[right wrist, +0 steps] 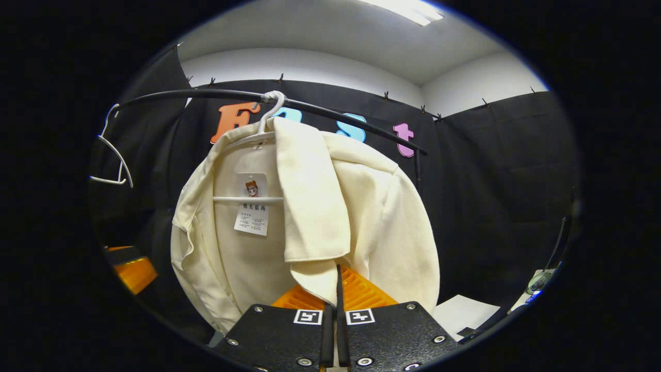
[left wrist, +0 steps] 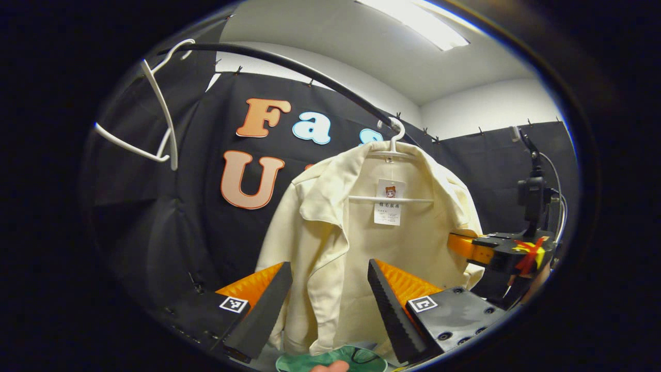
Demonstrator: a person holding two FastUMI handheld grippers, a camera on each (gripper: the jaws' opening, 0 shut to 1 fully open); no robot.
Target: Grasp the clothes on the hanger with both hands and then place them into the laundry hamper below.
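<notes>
A cream jacket (left wrist: 330, 243) hangs open on a white hanger (left wrist: 395, 139) from a black curved rail (left wrist: 289, 64). My left gripper (left wrist: 329, 264) is open, its fingers standing either side of the jacket's lower front, just short of the cloth. In the right gripper view the same jacket (right wrist: 372, 217) hangs on its hanger (right wrist: 268, 111). There my right gripper (right wrist: 338, 276) is shut on the bottom of the jacket's folded front flap. That right gripper (left wrist: 467, 247) also shows at the jacket's right side. A green round rim (left wrist: 356, 357) lies below the jacket.
An empty white hanger (left wrist: 160, 108) hangs further left on the rail (right wrist: 206, 94). A black camera stand with cables (left wrist: 534, 191) rises at the right. A white sheet (right wrist: 462, 312) lies low at the right. Black cloth walls close in behind.
</notes>
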